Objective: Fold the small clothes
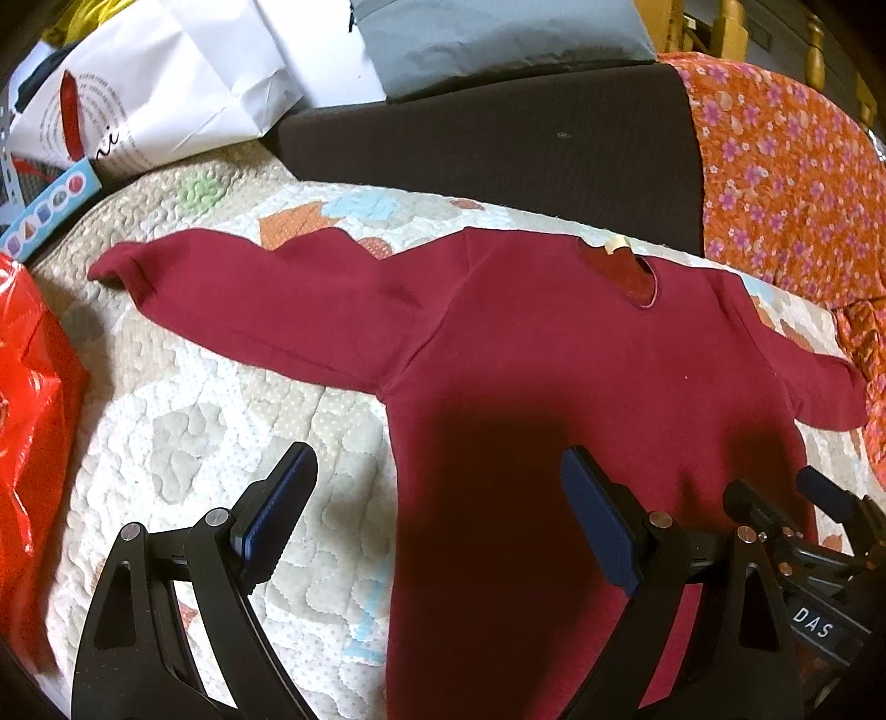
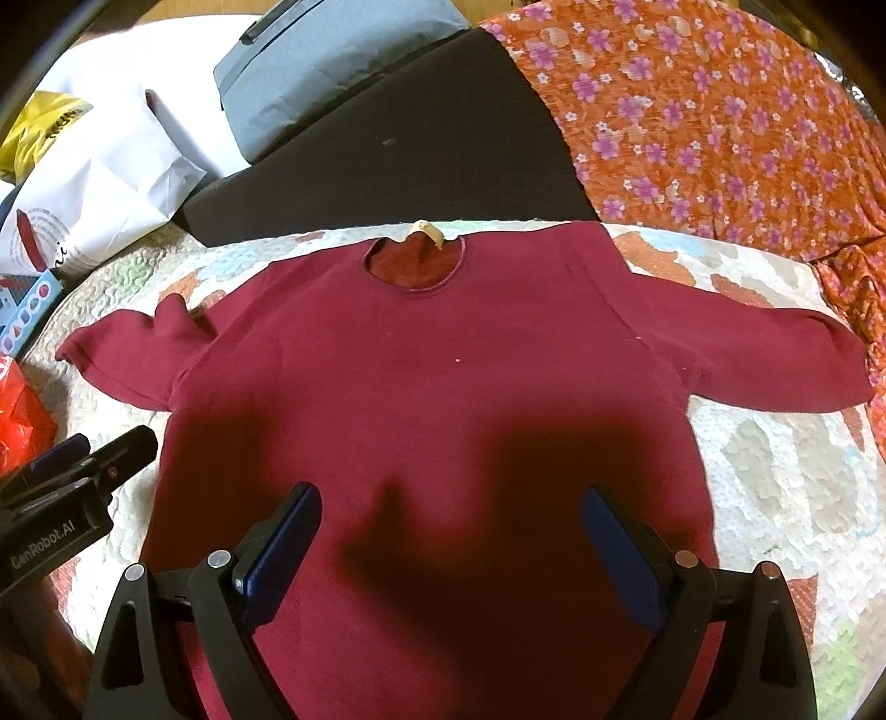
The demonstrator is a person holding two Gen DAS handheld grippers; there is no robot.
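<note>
A small dark red long-sleeved sweater (image 1: pixel 554 354) lies flat, front up, on a quilted bedspread (image 1: pixel 210 421), both sleeves spread out sideways and the neck hole away from me. It also shows in the right wrist view (image 2: pixel 432 387). My left gripper (image 1: pixel 437 487) is open and empty above the sweater's left side edge, near the lower body. My right gripper (image 2: pixel 451 526) is open and empty above the middle of the lower body. The right gripper also shows at the right edge of the left wrist view (image 1: pixel 797 498); the left gripper shows at the left edge of the right wrist view (image 2: pixel 99 448).
A black cushion (image 1: pixel 498 144) lies beyond the neck, with a grey bag (image 1: pixel 487 39) on it. An orange flowered cloth (image 1: pixel 786 166) is at the right. White paper bags (image 1: pixel 155 83), a blue box (image 1: pixel 50 210) and a red plastic bag (image 1: pixel 27 415) are at the left.
</note>
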